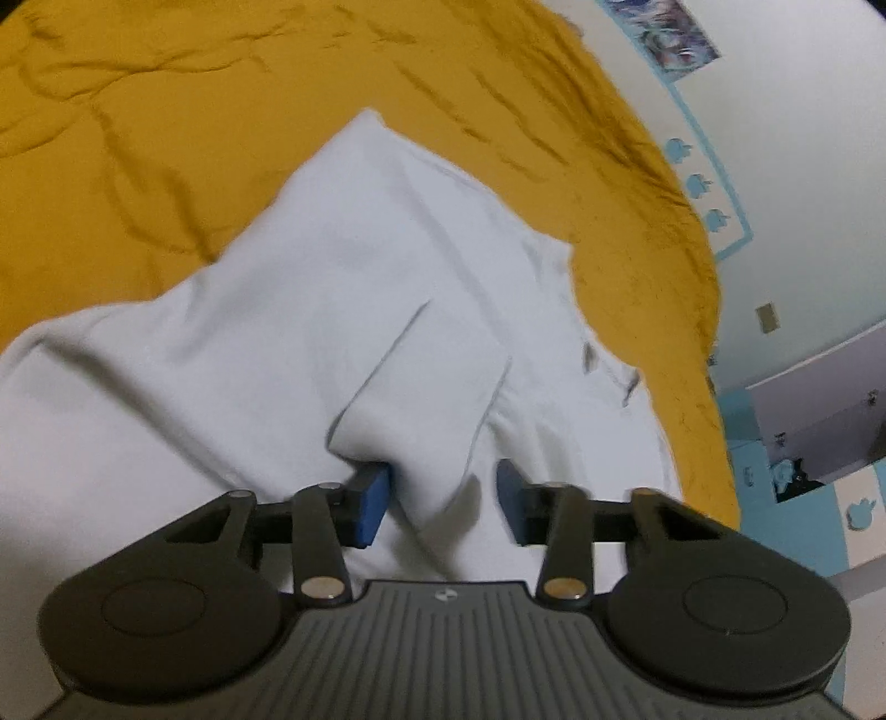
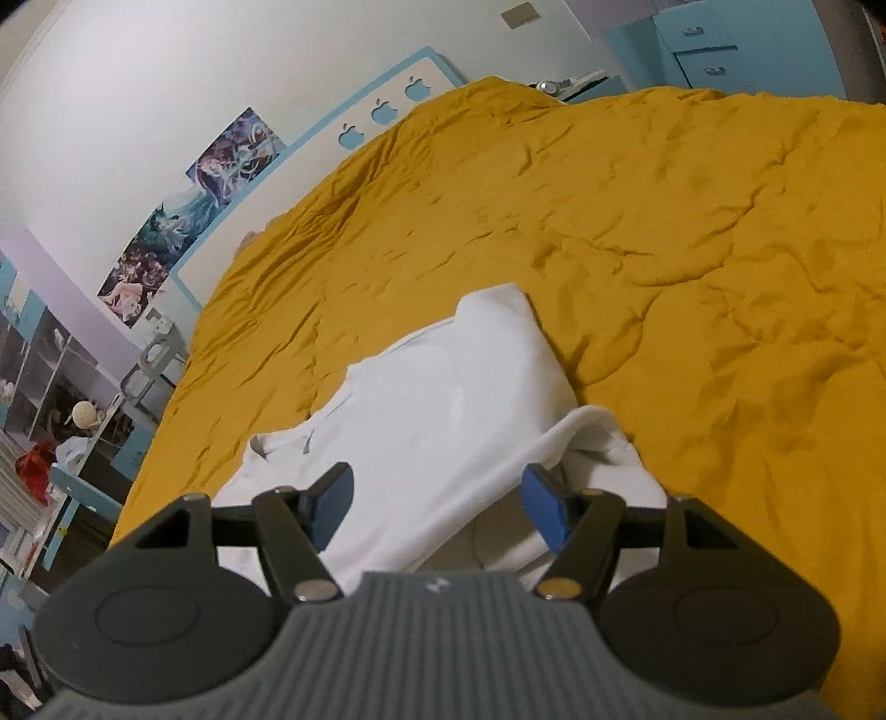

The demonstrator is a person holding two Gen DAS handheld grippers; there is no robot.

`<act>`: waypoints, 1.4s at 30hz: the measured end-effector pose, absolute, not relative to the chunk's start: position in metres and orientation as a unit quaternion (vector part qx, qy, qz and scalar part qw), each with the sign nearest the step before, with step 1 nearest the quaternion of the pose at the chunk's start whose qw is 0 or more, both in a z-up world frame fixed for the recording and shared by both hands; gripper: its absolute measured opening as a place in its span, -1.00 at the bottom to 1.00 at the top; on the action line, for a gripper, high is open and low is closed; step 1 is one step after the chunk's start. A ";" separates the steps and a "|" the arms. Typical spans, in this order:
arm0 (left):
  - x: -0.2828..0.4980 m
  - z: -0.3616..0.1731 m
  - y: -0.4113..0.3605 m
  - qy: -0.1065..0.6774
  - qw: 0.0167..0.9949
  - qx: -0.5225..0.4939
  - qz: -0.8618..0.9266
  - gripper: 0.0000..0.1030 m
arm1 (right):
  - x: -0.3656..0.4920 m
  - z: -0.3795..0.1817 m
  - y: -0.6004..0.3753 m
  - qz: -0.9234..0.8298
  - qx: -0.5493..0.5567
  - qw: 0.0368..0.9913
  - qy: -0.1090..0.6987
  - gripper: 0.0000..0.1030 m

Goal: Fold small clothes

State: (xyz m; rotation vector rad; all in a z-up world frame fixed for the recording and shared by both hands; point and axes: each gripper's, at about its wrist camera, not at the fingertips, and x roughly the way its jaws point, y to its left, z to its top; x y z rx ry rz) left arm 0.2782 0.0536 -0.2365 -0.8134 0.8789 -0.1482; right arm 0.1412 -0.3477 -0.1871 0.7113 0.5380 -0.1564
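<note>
A white garment (image 1: 310, 310) lies partly folded on the mustard-yellow bedspread (image 1: 166, 111). In the left wrist view a folded flap (image 1: 432, 399) of it runs down between the blue pads of my left gripper (image 1: 443, 507), whose jaws stand apart, not closed on the cloth. In the right wrist view the same white garment (image 2: 443, 399) lies below my right gripper (image 2: 437, 507). Its jaws are wide open, and a raised fold (image 2: 531, 448) of the cloth passes between the pads.
The yellow bedspread (image 2: 664, 249) extends far and to the right. A blue headboard (image 2: 310, 144) and wall posters (image 2: 232, 160) lie beyond the bed. A shelf and chair (image 2: 83, 421) stand off the bed's left side; blue drawers (image 2: 703, 50) are at the far right.
</note>
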 end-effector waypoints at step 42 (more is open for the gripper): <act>0.231 -0.219 0.086 0.352 0.883 -0.303 -0.061 -0.76 | 0.169 -0.232 -0.392 -0.129 0.531 0.791 0.274 0.33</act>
